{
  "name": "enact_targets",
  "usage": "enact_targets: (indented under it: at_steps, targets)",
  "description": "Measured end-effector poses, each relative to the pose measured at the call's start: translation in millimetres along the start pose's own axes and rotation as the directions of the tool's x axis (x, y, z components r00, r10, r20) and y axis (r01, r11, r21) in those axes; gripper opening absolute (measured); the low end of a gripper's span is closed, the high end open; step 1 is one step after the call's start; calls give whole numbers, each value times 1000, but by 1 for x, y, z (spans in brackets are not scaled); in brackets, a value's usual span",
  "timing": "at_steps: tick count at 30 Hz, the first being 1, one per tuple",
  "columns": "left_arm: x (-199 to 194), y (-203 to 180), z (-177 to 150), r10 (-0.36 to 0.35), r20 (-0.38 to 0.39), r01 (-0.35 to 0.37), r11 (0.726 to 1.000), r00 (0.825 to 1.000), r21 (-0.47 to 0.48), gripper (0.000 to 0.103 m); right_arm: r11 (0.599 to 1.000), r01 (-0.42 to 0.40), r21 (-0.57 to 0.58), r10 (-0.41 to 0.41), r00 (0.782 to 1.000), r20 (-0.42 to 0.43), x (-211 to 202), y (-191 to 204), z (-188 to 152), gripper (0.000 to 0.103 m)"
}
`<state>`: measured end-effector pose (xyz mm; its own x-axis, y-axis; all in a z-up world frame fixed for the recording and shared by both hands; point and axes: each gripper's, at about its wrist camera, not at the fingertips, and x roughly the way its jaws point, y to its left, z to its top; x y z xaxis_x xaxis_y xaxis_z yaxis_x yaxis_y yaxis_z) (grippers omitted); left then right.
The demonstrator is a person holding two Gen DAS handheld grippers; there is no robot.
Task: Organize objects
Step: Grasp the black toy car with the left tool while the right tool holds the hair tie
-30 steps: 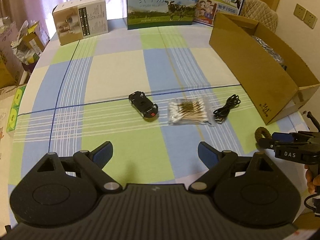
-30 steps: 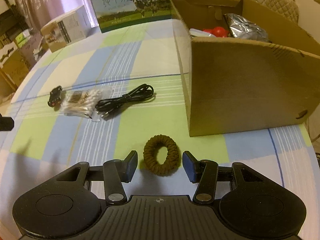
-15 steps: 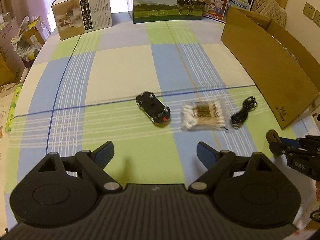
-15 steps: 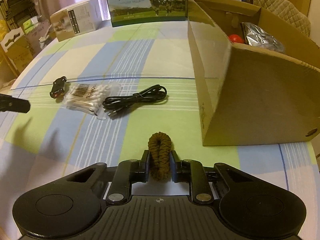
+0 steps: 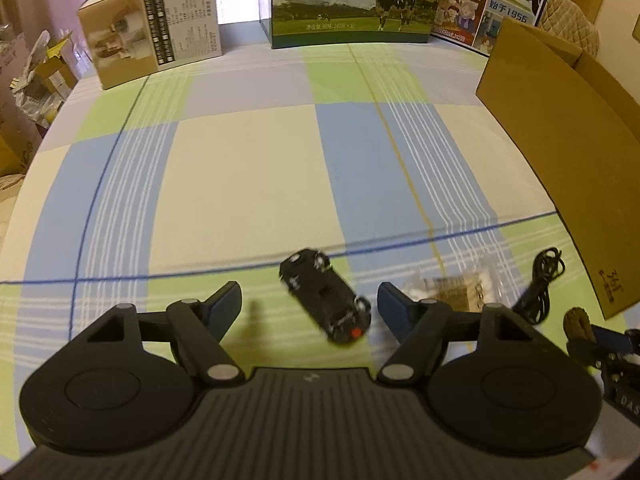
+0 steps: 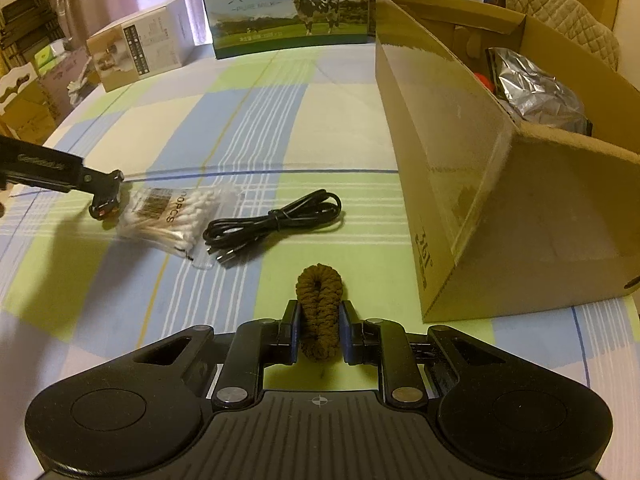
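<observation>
Right gripper (image 6: 319, 330): your fingers, apart a second ago, are now clamping the brown hair tie (image 6: 319, 312), ready for the cardboard box (image 6: 480, 200). Left gripper (image 5: 310, 302): fingers apart, closing in around the toy car (image 5: 326, 300) lying mid-desk.

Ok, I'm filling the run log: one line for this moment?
left hand-held gripper: open, around toy car | right hand-held gripper: shut on hair tie | cardboard box: open
</observation>
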<state>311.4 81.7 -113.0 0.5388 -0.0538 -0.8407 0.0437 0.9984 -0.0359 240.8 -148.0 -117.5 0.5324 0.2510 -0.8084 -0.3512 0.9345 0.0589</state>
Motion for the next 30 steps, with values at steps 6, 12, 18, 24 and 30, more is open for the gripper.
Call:
enact_targets:
  at_steps: [6, 12, 18, 24, 30]
  targets:
    - [18, -3, 7, 3, -22, -3, 1000, 1000, -4, 60, 1000, 2, -1, -2, 1000, 1, 3, 1, 3, 16]
    - [25, 2, 4, -1, -44, 0, 1000, 999, -18, 42, 1000, 0, -3, 0, 1000, 1, 4, 1, 4, 16]
    - [22, 7, -3, 5, -52, -5, 1000, 999, -7, 26, 1000, -1, -8, 1, 1000, 1, 7, 2, 8, 16]
    - [15, 11, -11, 7, -59, -7, 1000, 998, 0, 26, 1000, -3, -13, 3, 1000, -3, 7, 2, 7, 16]
    - [3, 16, -23, 8, -70, -9, 1000, 997, -6, 26, 1000, -25, -18, 25, 1000, -17, 3, 4, 4, 16]
